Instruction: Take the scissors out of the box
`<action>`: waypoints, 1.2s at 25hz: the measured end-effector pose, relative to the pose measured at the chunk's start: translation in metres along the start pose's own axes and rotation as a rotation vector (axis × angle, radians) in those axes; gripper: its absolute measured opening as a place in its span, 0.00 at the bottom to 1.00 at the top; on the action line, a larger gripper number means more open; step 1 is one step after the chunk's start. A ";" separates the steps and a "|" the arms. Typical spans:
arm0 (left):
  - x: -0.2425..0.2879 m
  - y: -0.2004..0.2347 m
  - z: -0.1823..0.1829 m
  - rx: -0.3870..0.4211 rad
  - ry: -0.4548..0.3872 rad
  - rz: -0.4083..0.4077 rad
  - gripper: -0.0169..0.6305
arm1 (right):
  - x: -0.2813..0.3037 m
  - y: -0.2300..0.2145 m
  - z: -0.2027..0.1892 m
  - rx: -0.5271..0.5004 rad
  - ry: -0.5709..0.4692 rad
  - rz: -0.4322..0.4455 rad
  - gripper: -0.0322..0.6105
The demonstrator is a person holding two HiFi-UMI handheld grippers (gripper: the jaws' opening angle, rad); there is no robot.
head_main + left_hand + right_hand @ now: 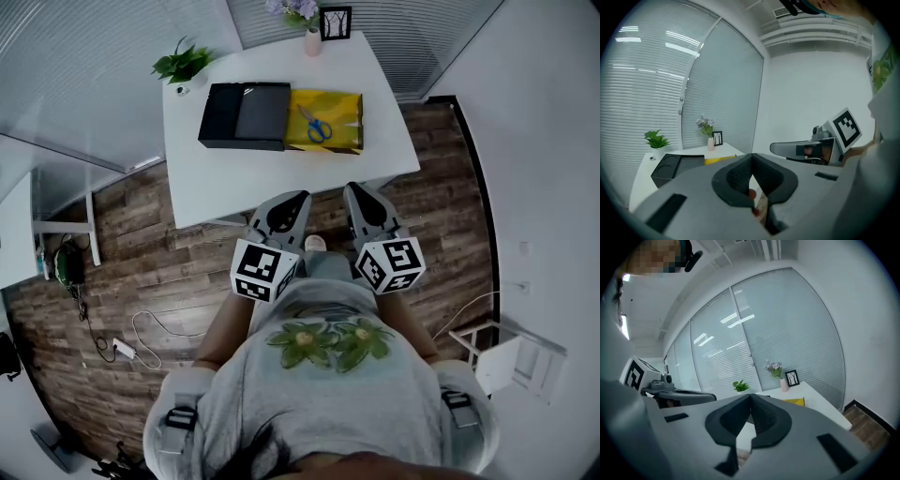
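Blue-handled scissors (316, 124) lie in an open yellow box (342, 120) on the white table (281, 173). A black box (244, 114) sits touching the yellow one on its left. My left gripper (300, 199) and right gripper (354, 190) are held close to the person's body, short of the table's near edge, both shut and empty. The left gripper view shows its jaws meeting (751, 158), with the black box (675, 166) and yellow box (719, 160) far ahead. In the right gripper view the jaws also touch (750, 398); the yellow box (796, 402) shows beyond.
A potted plant (183, 64), a flower vase (312, 37) and a small picture frame (336, 22) stand at the table's far edge. Cables and a power strip (122, 349) lie on the wooden floor at left. A white rack (511, 352) stands at right.
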State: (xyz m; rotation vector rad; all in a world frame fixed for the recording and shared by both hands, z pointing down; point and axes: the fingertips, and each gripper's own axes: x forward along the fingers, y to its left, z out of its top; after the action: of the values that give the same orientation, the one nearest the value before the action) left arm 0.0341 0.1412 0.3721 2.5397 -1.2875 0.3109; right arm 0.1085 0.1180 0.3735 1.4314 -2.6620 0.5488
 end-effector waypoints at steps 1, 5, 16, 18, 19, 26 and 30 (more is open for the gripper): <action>0.004 0.001 0.001 -0.001 0.001 0.007 0.04 | 0.003 -0.002 -0.001 0.000 0.009 0.010 0.06; 0.016 0.008 0.004 -0.017 -0.001 0.048 0.04 | 0.017 -0.007 -0.002 -0.017 0.040 0.056 0.06; 0.028 0.020 -0.009 -0.048 0.041 0.105 0.04 | 0.041 -0.023 -0.011 -0.020 0.085 0.100 0.06; 0.030 0.022 -0.012 -0.045 0.056 0.108 0.04 | 0.045 -0.023 -0.014 -0.017 0.092 0.106 0.06; 0.031 0.024 -0.013 -0.045 0.064 0.110 0.04 | 0.047 -0.024 -0.015 -0.016 0.095 0.108 0.06; 0.047 0.040 -0.014 -0.036 0.097 0.096 0.04 | 0.069 -0.031 -0.016 -0.022 0.116 0.108 0.06; 0.061 0.058 -0.011 -0.033 0.118 0.079 0.04 | 0.088 -0.036 -0.022 -0.028 0.162 0.102 0.06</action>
State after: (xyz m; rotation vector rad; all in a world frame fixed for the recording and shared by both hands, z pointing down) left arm 0.0215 0.0658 0.4105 2.4086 -1.3384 0.4449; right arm 0.0860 0.0376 0.4243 1.1940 -2.6142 0.6058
